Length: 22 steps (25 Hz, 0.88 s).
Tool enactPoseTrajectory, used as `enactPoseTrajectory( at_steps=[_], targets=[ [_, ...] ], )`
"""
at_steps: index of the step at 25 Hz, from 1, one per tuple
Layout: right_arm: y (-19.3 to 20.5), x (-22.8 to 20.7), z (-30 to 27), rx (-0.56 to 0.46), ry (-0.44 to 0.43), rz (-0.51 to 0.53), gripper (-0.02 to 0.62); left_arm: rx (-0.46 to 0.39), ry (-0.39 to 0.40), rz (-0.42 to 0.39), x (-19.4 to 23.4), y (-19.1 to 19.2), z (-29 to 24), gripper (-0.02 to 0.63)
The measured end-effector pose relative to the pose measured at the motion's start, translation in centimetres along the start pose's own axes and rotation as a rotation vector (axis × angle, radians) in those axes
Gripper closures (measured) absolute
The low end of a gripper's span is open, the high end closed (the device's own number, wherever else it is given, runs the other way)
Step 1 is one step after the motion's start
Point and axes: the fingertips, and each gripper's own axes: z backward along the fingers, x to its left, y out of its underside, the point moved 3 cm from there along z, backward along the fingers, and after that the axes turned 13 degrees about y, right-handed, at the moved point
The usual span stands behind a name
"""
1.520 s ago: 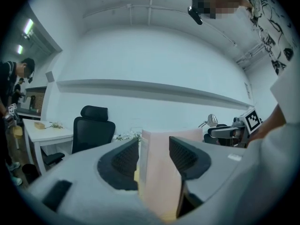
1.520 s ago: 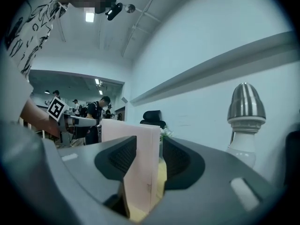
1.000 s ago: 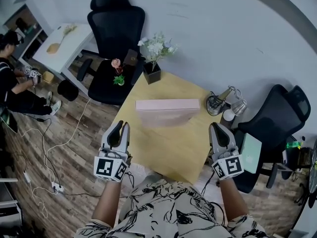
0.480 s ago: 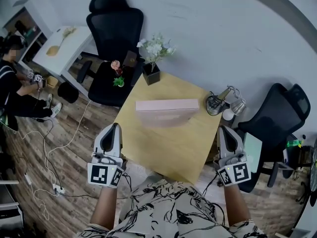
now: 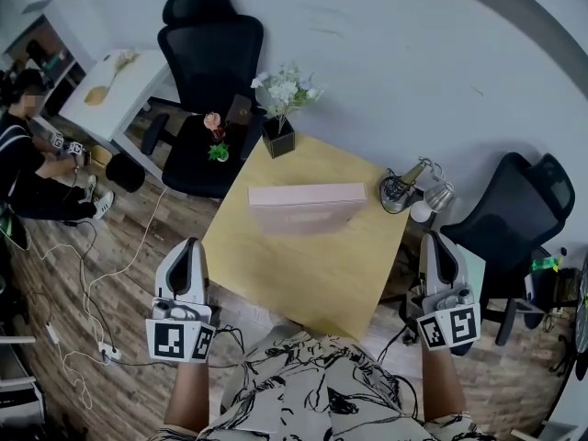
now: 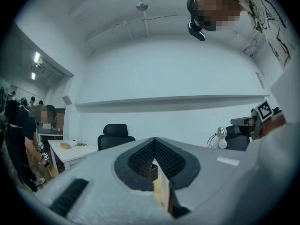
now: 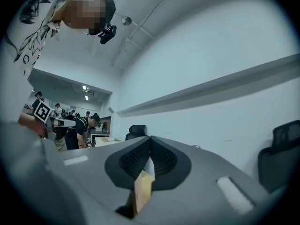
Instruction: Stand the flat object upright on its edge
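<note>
The pink flat object (image 5: 308, 195) is seen only in the head view, standing on its long edge near the middle of the wooden table (image 5: 303, 278). It cannot be made out in either gripper view, where only a yellowish sliver is shown past the jaws. The left gripper (image 5: 191, 244) is held off the table's left edge and the right gripper (image 5: 437, 240) off its right edge, both well apart from the object. In each gripper view the jaws are seen pressed together with nothing between them. Bare tabletop is left in front of the object. A flower pot (image 5: 280, 138) and a desk lamp (image 5: 404, 189) are set at the far corners.
</note>
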Motion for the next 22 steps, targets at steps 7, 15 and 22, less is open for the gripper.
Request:
enactPoseTrajectory(
  at_steps=[7, 15, 22],
  targets=[
    [-1.7, -0.7, 0.4, -0.024, 0.011, 0.007, 0.598, -0.017, -0.034, -0.037, 0.5, -1.3, 1.1, 0.606],
    [-1.2, -1.3, 0.4, -0.036, 0.022, 0.036, 0.598, -0.005, -0.067, -0.044, 1.9, -0.3, 1.0, 0.606],
    [-0.8, -1.3, 0.3, -0.021, 0.022, 0.043, 0.598, -0.001, -0.077, -0.026, 2.1, 0.0, 0.9, 0.606]
  ],
)
